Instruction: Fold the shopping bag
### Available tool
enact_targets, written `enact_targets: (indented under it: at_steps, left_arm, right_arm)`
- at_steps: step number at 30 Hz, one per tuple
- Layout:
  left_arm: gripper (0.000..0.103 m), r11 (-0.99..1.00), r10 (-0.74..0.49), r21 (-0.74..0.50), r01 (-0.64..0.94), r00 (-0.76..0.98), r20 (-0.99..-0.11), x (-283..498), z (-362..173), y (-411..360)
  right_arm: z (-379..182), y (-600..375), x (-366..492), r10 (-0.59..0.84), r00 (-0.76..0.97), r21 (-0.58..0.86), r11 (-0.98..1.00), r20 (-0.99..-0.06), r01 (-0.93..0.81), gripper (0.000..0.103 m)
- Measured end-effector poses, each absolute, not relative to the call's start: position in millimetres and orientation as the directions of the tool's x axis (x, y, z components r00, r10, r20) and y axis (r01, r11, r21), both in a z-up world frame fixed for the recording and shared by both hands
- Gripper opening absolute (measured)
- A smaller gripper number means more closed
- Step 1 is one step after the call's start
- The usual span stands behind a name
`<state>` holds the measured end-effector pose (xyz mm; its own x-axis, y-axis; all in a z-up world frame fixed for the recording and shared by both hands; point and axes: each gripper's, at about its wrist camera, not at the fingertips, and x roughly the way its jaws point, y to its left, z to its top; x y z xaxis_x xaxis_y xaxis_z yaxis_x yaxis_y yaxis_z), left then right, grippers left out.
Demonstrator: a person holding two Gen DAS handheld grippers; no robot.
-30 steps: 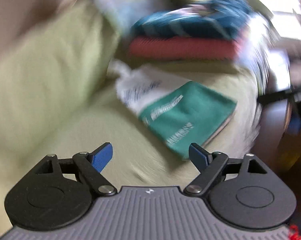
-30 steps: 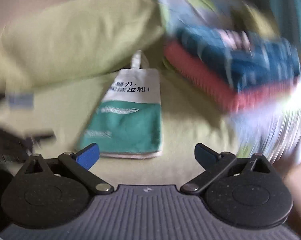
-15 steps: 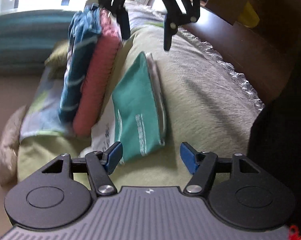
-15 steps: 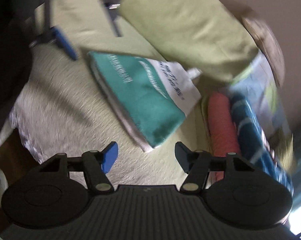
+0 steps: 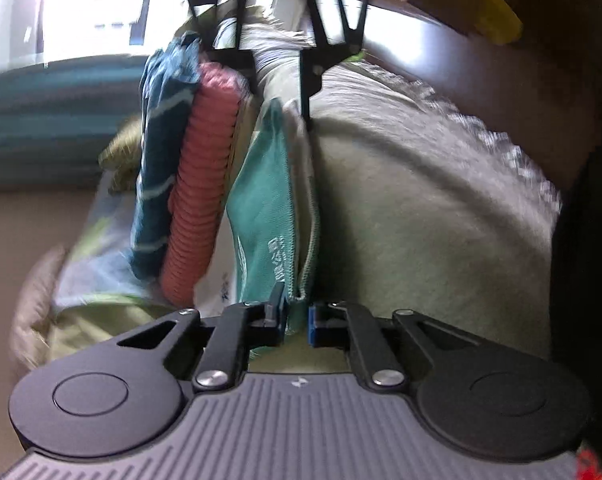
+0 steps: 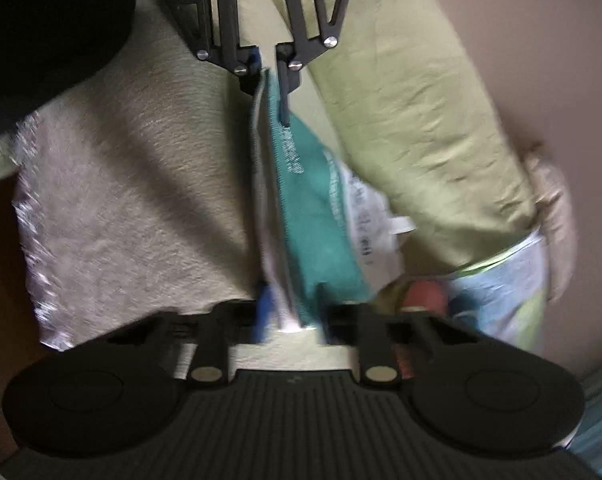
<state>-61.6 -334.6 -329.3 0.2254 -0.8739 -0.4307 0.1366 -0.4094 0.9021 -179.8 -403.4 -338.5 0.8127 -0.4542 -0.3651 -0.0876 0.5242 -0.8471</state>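
Observation:
A green and white shopping bag [image 5: 267,200] lies flat on the bed. In the left wrist view my left gripper [image 5: 296,316] is shut on its near corner. At the far end of the same hemmed edge, my right gripper [image 5: 285,100] pinches the other corner. From the right wrist the bag [image 6: 313,208] runs from my right gripper [image 6: 293,312], shut on its near corner, up to my left gripper [image 6: 269,92], shut on the far corner. The printed white part and a handle trail to the right.
A pale bedspread [image 5: 401,208] with a fringed border covers the bed. Close beside the bag sits a pile of folded cloths, red [image 5: 201,200] and blue [image 5: 157,160]. A green pillow [image 6: 421,120] lies along the wall. A dark clothed figure [image 6: 41,20] is at the bed's edge.
Both grippers were open and apart from the bag. They have moved in from opposite ends and shut on two corners of one edge of the bag.

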Motion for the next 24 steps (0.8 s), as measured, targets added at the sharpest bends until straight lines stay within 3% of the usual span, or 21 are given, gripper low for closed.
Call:
enact_targets:
  at_steps: [6, 13, 19, 24]
  left_arm:
    - [0.007, -0.441, -0.783, 0.777, 0.450, 0.230, -0.578, -59, -289, -349]
    - [0.007, -0.392, -0.649, 0.448, 0.803, 0.104, -0.754, -18, -234, -335]
    - [0.008, -0.322, -0.553, 0.198, 0.926, -0.014, -0.833, 19, -225, -354]
    - [0.009, -0.257, -0.537, 0.068, 0.964, -0.084, -0.839, 39, -222, -356]
  right_arm:
    - [-296, -419, -164, -0.397, 0.757, -0.643, 0.765, -0.519, -0.039, 0.008]
    - [-245, -439, -164, -0.064, 0.743, -0.170, 0.983, -0.666, -0.068, 0.008]
    - [-249, -509, -145, 0.189, 0.722, 0.310, 0.950, -0.665, 0.037, 0.009]
    - [-257, -545, -136, 0.295, 0.717, 0.531, 0.838, -0.632, 0.123, 0.009]
